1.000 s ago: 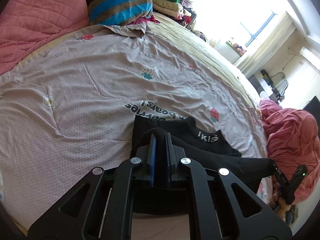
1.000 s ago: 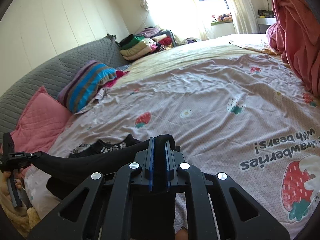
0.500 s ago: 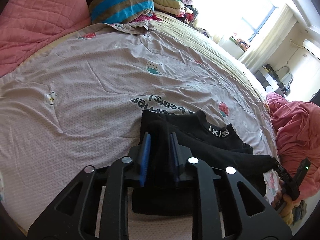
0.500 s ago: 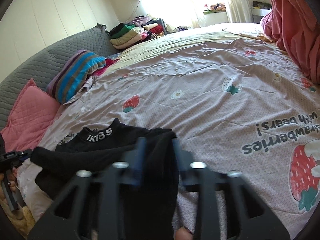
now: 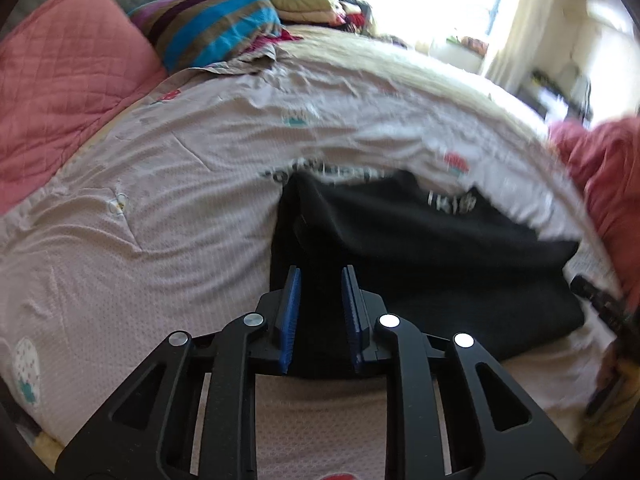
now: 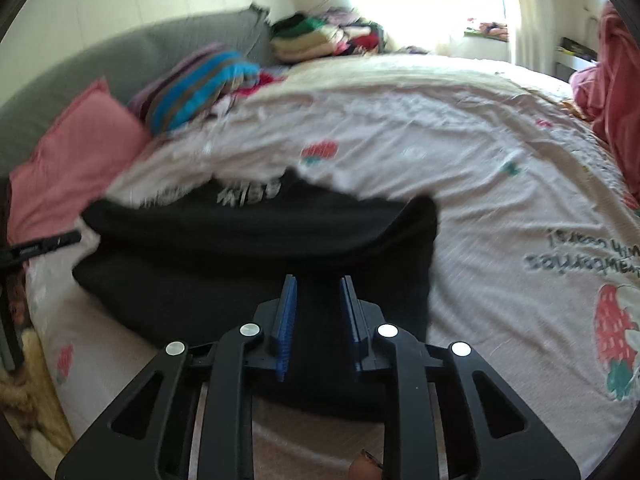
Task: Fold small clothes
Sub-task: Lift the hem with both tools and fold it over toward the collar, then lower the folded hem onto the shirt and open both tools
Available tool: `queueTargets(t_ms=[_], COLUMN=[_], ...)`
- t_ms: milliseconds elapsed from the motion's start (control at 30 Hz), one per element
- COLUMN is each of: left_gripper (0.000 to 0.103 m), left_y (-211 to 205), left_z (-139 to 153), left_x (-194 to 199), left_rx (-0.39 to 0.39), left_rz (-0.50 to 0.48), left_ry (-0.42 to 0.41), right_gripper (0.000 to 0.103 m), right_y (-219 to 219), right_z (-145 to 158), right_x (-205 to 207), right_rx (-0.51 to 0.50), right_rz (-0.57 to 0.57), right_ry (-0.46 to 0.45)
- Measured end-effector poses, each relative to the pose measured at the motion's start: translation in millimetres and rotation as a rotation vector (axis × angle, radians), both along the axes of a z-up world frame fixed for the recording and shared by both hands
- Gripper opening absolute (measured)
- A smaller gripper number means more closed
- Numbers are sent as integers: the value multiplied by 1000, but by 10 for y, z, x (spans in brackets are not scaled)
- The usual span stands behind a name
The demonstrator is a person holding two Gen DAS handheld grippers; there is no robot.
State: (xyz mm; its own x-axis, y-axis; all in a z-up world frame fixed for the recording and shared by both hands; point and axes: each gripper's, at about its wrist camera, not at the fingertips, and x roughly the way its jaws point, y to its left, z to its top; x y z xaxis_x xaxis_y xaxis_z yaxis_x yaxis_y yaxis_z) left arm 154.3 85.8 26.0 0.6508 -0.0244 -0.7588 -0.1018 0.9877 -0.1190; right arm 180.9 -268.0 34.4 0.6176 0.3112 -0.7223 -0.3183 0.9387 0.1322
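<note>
A small black garment (image 5: 420, 252) with white lettering at its collar lies folded flat on the bed sheet (image 5: 168, 208); it also shows in the right wrist view (image 6: 248, 264). My left gripper (image 5: 320, 276) is open and empty, its blue pads over the garment's near left edge. My right gripper (image 6: 318, 282) is open and empty over the garment's near right edge. The other gripper shows at the right edge of the left wrist view (image 5: 600, 304) and at the left edge of the right wrist view (image 6: 40, 246).
A pink pillow (image 5: 68, 92) and a striped pillow (image 5: 216, 28) lie at the head of the bed. A stack of folded clothes (image 5: 312, 0) sits behind them. A red blanket (image 5: 604, 168) is heaped at the right. Both views are motion-blurred.
Both grippers have opened and let go of the black garment's folded edge. The fold now lies flat on the bed, and both grippers have pulled back slightly.
</note>
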Motion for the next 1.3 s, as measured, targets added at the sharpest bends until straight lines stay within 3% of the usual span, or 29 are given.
queueTargets(t_ms=[100, 267, 467, 800, 1133, 1300], left_gripper=[14, 14, 14, 14, 21, 26], left_y=[-132, -205, -200, 45, 481, 531], left_z=[-158, -350, -365, -312, -336, -386], left_x=[46, 213, 457, 742, 648, 537], left_rx=[45, 93, 123, 39, -113, -158], left_rz=[-33, -41, -31, 43, 148, 137], left_ry=[36, 78, 92, 87, 75, 81], right_gripper=[20, 20, 20, 20, 21, 33], right_y=[129, 170, 283, 236, -58, -146], right_z=[-154, -280, -289, -235, -142, -158], right_x=[39, 257, 576, 956, 1018, 1029], right_rx=[-72, -67, -91, -67, -12, 4], right_rz=[4, -7, -4, -61, -174, -209], right_ry=[28, 59, 54, 47, 7, 14])
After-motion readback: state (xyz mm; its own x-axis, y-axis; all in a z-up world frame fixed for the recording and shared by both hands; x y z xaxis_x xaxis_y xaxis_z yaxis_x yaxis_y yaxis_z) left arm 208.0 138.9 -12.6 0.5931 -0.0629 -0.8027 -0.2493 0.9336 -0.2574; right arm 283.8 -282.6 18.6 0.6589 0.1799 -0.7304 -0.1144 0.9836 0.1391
